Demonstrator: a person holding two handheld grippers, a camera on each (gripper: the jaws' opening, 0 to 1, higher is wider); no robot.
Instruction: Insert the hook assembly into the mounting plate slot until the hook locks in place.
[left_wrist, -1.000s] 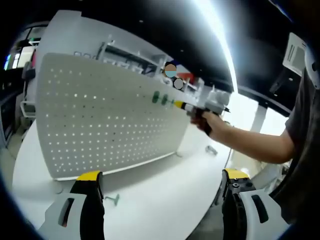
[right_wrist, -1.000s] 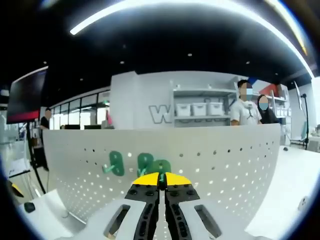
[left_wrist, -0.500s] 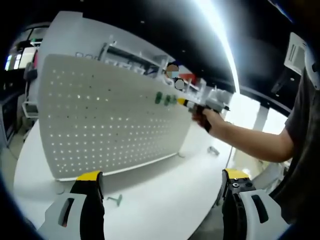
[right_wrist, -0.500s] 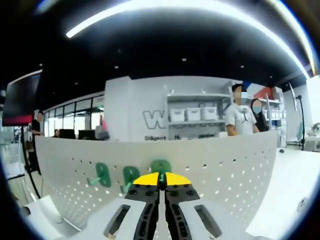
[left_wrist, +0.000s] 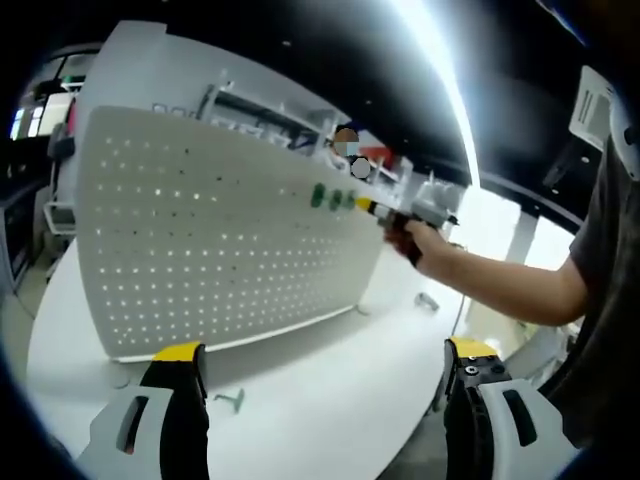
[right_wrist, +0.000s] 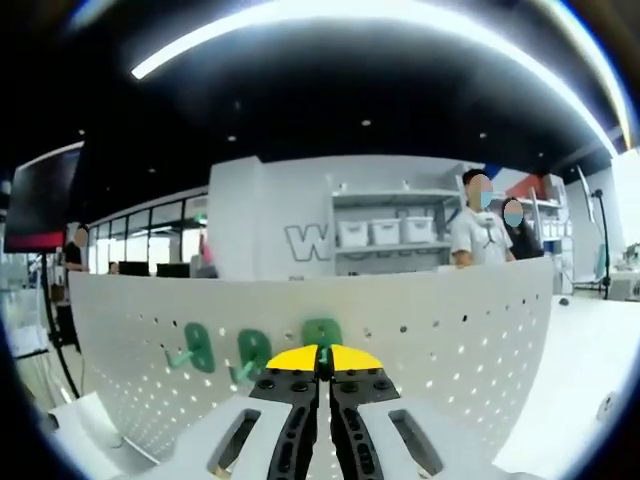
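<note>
Left gripper view looks over a white table (left_wrist: 330, 400) at an upright white pegboard (left_wrist: 200, 240) standing on it. The left gripper (left_wrist: 325, 385) hangs low in front of the board, its yellow-tipped jaws spread wide apart with nothing between them. A small green hook (left_wrist: 232, 399) lies loose on the table just before the left jaw, and another small part (left_wrist: 426, 300) rests on the table past the board's far end; it is too small to identify. Near the board's upper far corner two green hooks (left_wrist: 327, 197) sit on its face, and the right gripper (left_wrist: 366, 207), held in a person's hand (left_wrist: 412, 238), is up against the board just beside them. Right gripper view faces the same pegboard (right_wrist: 450, 330) from close in. The right gripper (right_wrist: 322, 362) has its jaws pressed together on the stem of a third green hook (right_wrist: 321, 333), whose round plate stands against the board just above the yellow tips. Whether that hook is fully seated in the holes cannot be told. Two mounted hooks (right_wrist: 226, 349) sit on the board to its left, in a row. Behind the board stand shelves (right_wrist: 390, 230) with white bins, and two people (right_wrist: 480, 230).
</note>
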